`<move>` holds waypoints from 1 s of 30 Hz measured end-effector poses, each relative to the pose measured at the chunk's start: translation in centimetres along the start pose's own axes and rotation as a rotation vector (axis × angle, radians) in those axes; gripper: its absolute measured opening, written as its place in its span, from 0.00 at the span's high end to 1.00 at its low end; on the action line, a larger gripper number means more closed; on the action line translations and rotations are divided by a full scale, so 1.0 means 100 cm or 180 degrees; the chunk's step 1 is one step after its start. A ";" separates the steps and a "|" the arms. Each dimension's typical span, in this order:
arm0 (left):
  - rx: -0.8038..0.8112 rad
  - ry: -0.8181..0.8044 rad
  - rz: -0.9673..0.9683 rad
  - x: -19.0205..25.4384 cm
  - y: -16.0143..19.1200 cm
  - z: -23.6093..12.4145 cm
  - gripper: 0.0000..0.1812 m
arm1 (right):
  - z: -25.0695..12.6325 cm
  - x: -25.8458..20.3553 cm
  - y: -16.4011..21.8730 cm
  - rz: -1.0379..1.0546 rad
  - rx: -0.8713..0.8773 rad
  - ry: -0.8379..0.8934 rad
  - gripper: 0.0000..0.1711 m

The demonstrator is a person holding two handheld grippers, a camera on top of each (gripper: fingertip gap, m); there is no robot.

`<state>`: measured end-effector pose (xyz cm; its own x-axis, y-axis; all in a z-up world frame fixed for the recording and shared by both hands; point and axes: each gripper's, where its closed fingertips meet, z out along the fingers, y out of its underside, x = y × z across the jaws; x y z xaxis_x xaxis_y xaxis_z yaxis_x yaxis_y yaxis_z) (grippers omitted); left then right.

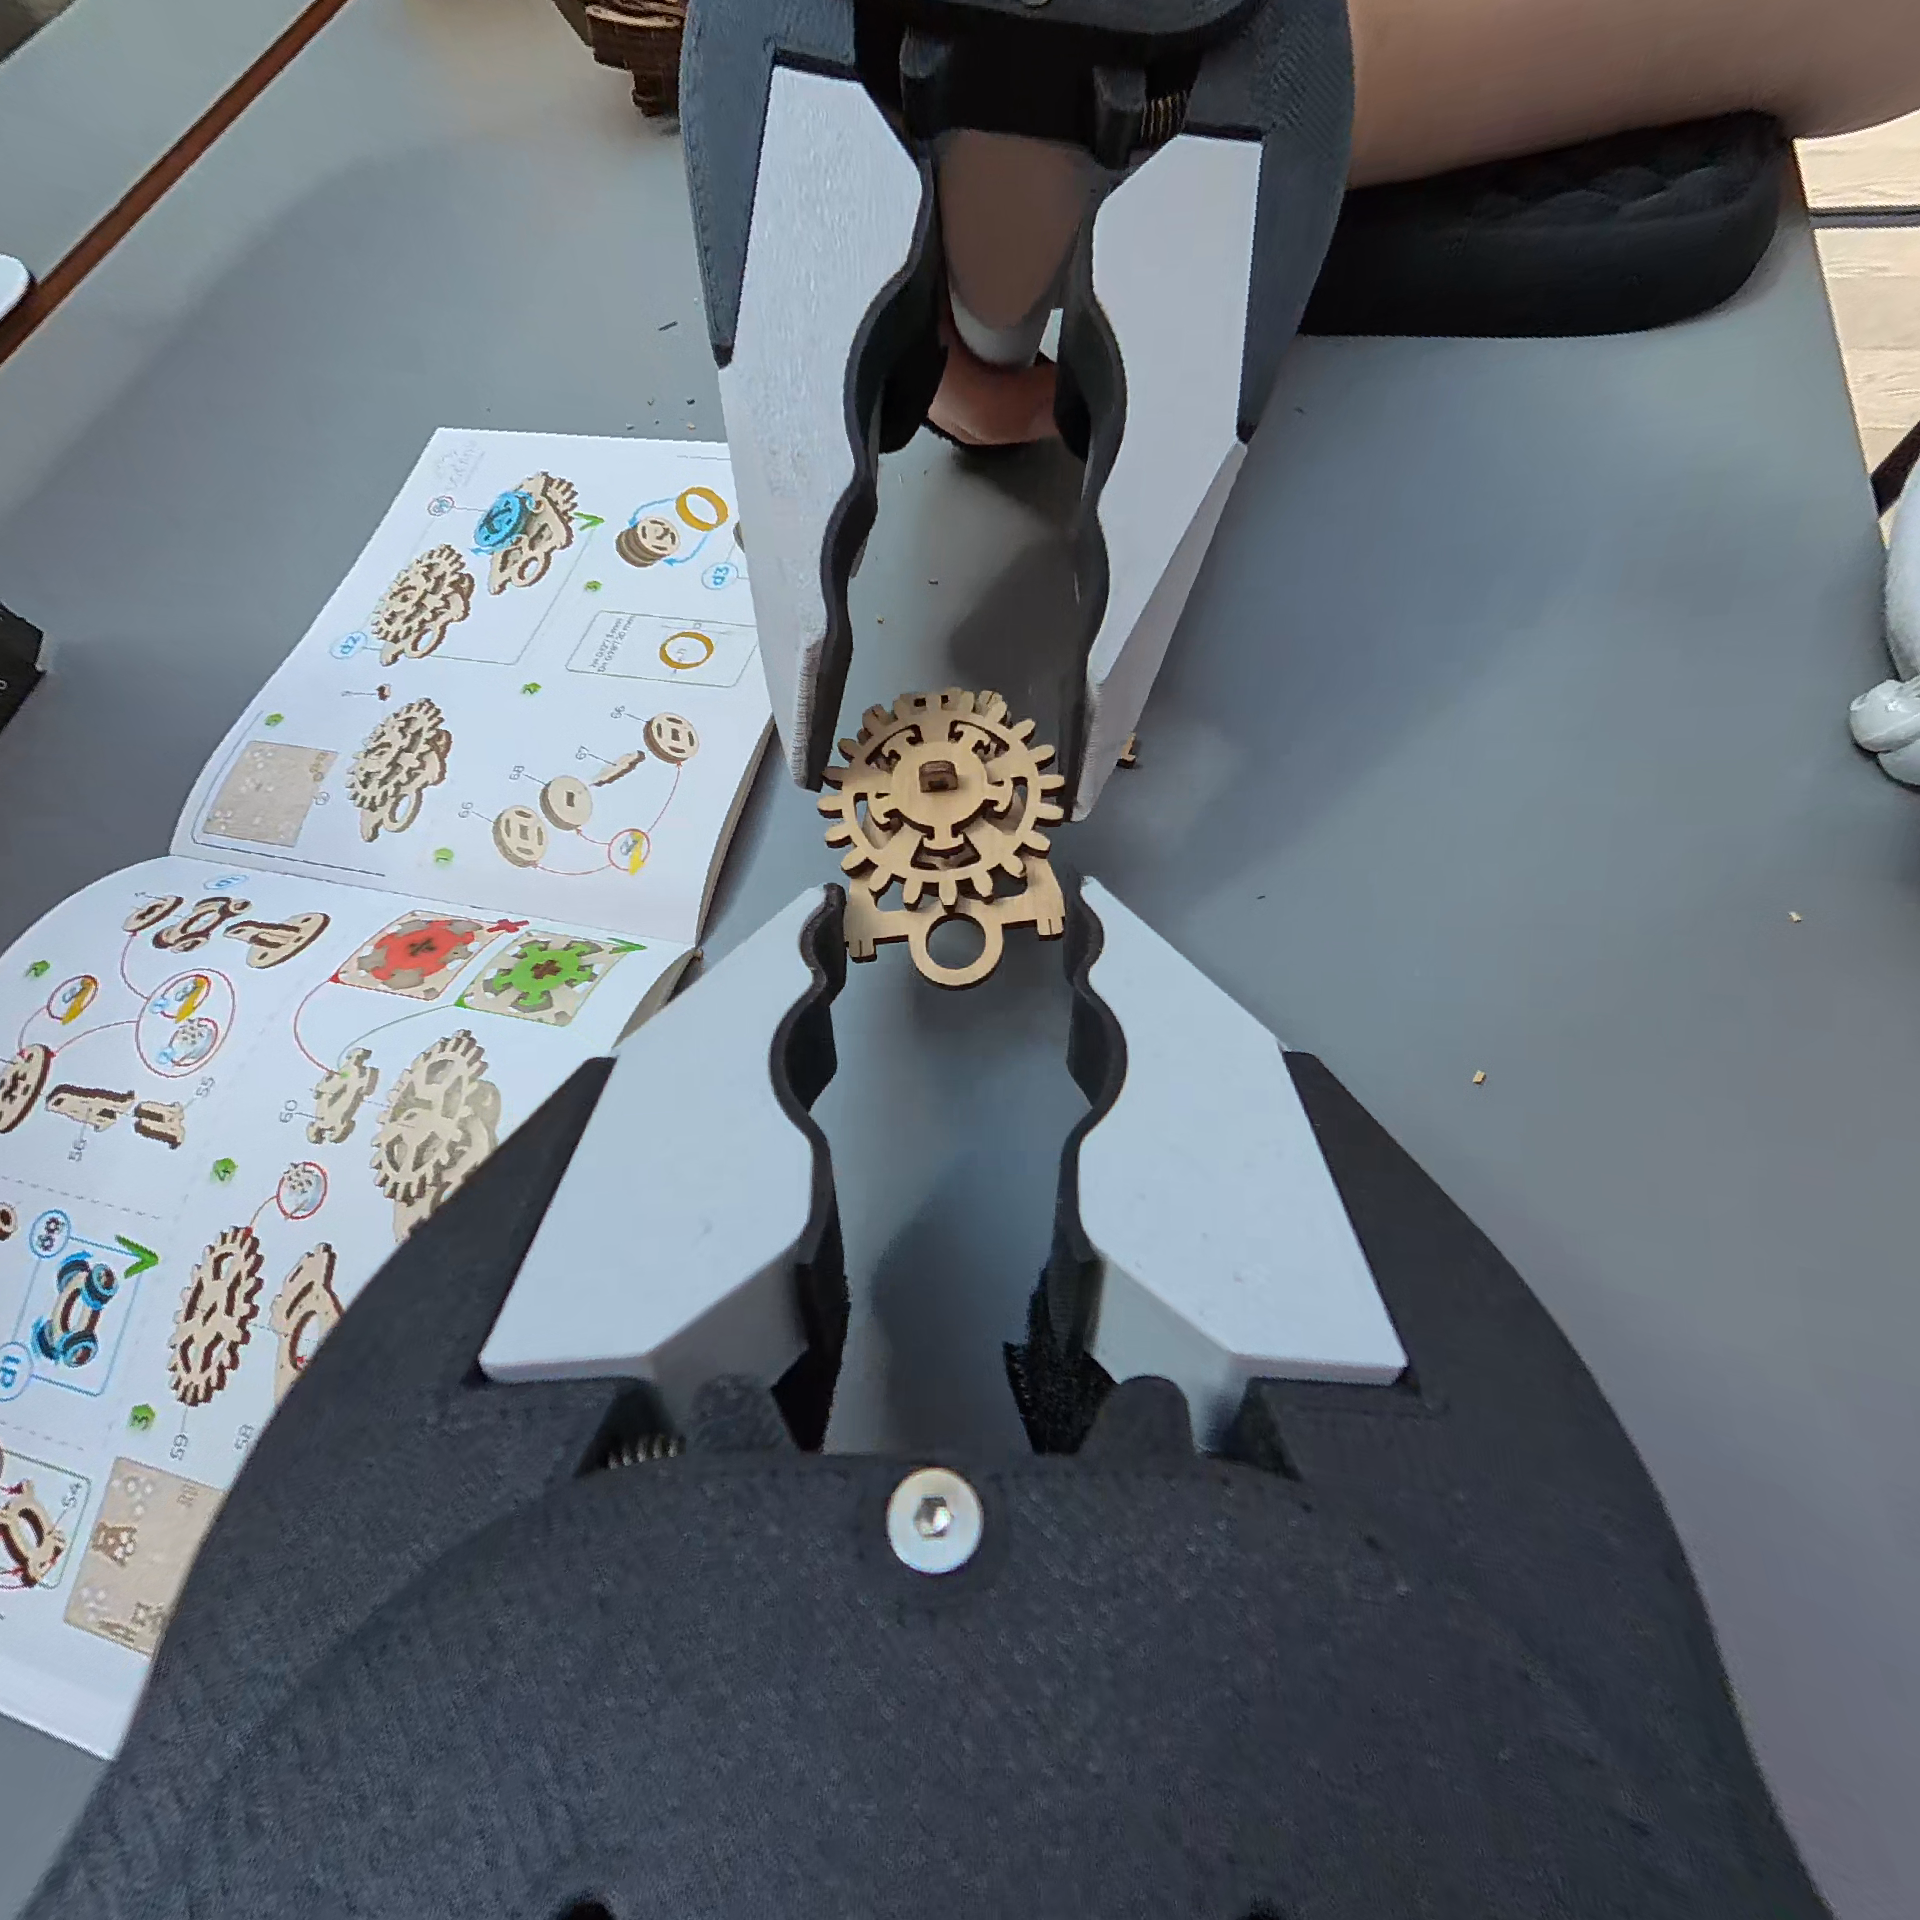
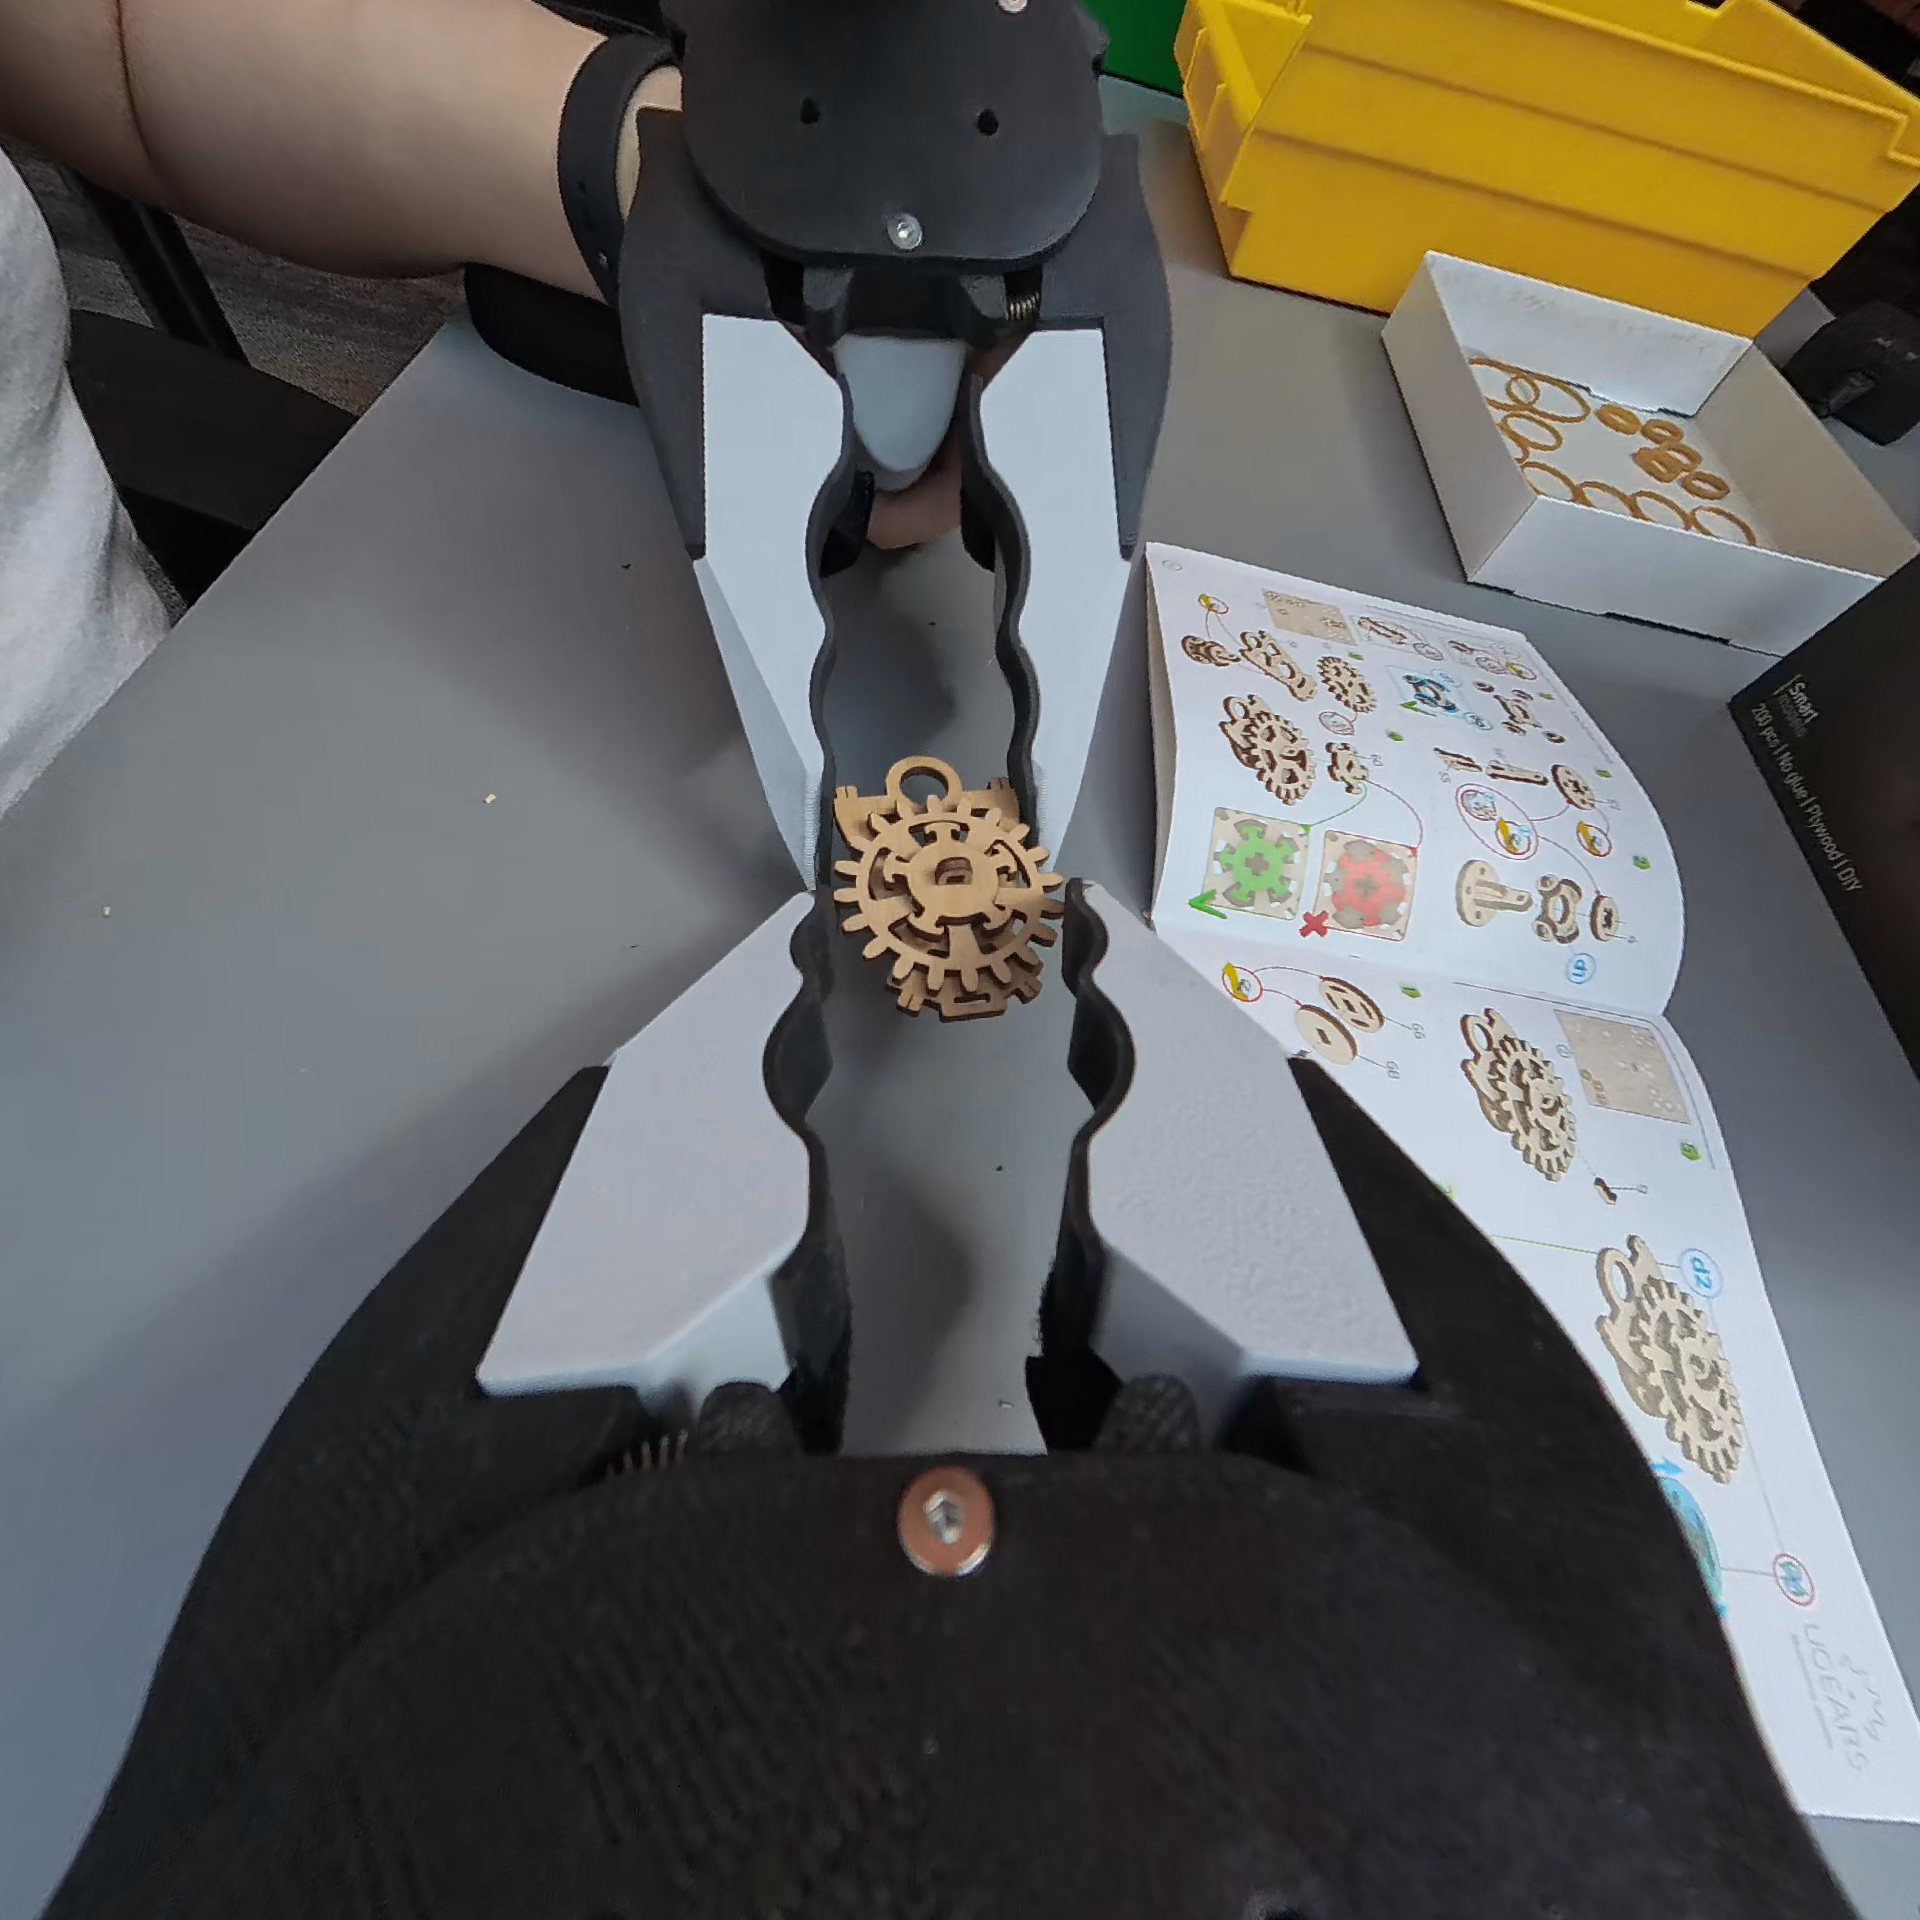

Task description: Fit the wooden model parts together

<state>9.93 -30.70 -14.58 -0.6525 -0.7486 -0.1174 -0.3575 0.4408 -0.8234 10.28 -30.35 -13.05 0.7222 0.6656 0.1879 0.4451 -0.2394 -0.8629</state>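
The laser-cut plywood gear assembly [image 1: 943,831], toothed and flat with a ring tab, sits between both grippers' tips. The right gripper [image 1: 940,769] grips its toothed rim between wavy black pads; the left gripper [image 1: 951,909] stands released around the tab end.

Two grippers, the left gripper [image 1: 951,899] and the right gripper [image 2: 940,899], one wooden gear assembly [image 1: 943,826], one open instruction booklet [image 1: 416,831], one yellow bin [image 2: 1538,135], one white box [image 2: 1621,457] of wooden rings, on one grey counter [image 1: 1455,831].

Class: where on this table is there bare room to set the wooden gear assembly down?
Bare grey table lies opposite the open instruction booklet. Crowded: beyond the booklet, the white parts box and yellow bin.
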 end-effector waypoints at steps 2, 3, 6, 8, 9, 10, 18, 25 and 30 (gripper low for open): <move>-0.0039 0.0022 -0.0011 0.001 0.002 0.000 0.78 | 0.001 0.000 0.001 -0.0003 -0.0031 -0.0008 0.75; -0.0053 0.0029 -0.0017 0.001 0.003 0.001 0.78 | 0.002 -0.001 0.002 -0.0008 -0.0049 -0.0013 0.75; -0.0110 0.0055 -0.0038 0.001 0.006 0.002 0.78 | 0.003 -0.001 0.004 -0.0008 -0.0107 -0.0028 0.75; -0.0181 0.0069 -0.0056 0.001 0.009 0.003 0.78 | 0.005 -0.002 0.006 -0.0004 -0.0159 -0.0032 0.75; -0.0219 0.0078 -0.0062 0.001 0.011 0.004 0.78 | 0.006 -0.002 0.008 -0.0006 -0.0200 -0.0035 0.75; -0.0250 0.0085 -0.0061 0.002 0.012 0.004 0.78 | 0.007 -0.002 0.010 -0.0018 -0.0249 -0.0034 0.75; -0.0315 0.0067 -0.0152 -0.002 0.016 0.004 0.78 | 0.003 0.002 0.013 -0.0036 -0.0288 0.0031 0.76; -0.0316 0.0052 -0.0149 -0.003 0.016 0.004 0.78 | -0.048 -0.012 0.009 0.0527 -0.0036 -0.0394 0.92; -0.0321 0.0066 -0.0125 -0.002 0.016 0.005 0.78 | -0.039 -0.026 0.024 0.0507 -0.0352 -0.0589 0.92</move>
<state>9.79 -30.08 -16.13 -0.6500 -0.7563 -0.0737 -0.4479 0.4597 -0.7668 11.58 -35.41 -13.73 0.6832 0.7289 -0.0439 0.3961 -0.4204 -0.8163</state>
